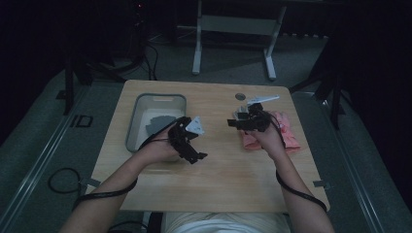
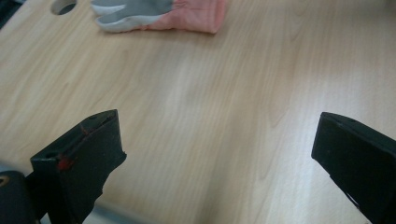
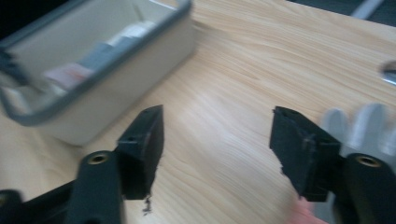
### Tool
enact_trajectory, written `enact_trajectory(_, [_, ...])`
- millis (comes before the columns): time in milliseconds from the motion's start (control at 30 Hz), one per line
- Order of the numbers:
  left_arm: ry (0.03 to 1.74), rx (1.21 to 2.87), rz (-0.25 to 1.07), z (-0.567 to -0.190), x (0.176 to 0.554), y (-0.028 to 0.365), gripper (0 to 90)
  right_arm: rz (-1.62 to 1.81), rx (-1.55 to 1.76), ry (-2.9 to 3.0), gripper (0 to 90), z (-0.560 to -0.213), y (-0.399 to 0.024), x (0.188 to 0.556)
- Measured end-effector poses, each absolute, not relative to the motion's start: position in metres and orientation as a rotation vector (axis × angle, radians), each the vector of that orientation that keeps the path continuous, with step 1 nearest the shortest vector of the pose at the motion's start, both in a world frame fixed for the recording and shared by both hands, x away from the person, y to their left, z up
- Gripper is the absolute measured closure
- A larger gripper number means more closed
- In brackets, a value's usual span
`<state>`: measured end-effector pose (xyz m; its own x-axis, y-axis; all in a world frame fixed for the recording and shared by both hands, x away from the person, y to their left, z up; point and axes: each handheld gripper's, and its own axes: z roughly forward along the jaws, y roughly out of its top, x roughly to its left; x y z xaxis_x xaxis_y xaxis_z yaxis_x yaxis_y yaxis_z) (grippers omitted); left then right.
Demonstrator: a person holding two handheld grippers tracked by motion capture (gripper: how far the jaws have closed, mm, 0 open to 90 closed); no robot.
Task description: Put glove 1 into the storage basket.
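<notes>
Lying on the surface (image 1: pixel 218 174) right of centre, the pink-and-grey glove (image 1: pixel 289 132) sits directly under the right gripper (image 1: pixel 238 121), grey fingers pointing away from the person. Right jaws part-open, nothing between them. Left gripper (image 1: pixel 194 145) jaws wide, empty, beside the grey tub (image 1: pixel 156 99). Right hand is nearer.
</notes>
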<state>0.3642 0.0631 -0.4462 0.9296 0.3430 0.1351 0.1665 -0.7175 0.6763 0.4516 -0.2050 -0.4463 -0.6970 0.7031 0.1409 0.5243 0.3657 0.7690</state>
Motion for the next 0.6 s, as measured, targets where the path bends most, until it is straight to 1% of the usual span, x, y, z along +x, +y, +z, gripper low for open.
enact_trajectory(167, [0.344,2.368,0.303,-0.461,0.355,0.051,1.4,1.185,1.109,2.378,46.1,-0.451,-0.219,0.455])
enact_trajectory(300, [0.337,2.366,0.272,-0.475,0.347,0.043,1.4,1.117,1.091,2.352,48.5,-0.454,-0.227,0.457])
enact_trajectory(467, [0.327,2.351,0.294,-0.488,0.334,0.037,1.4,1.094,1.135,2.326,51.9,-0.457,-0.24,0.461])
enact_trajectory(600, [0.353,2.323,0.293,-0.503,0.323,0.033,1.4,1.084,1.15,2.315,53.7,-0.46,-0.248,0.463])
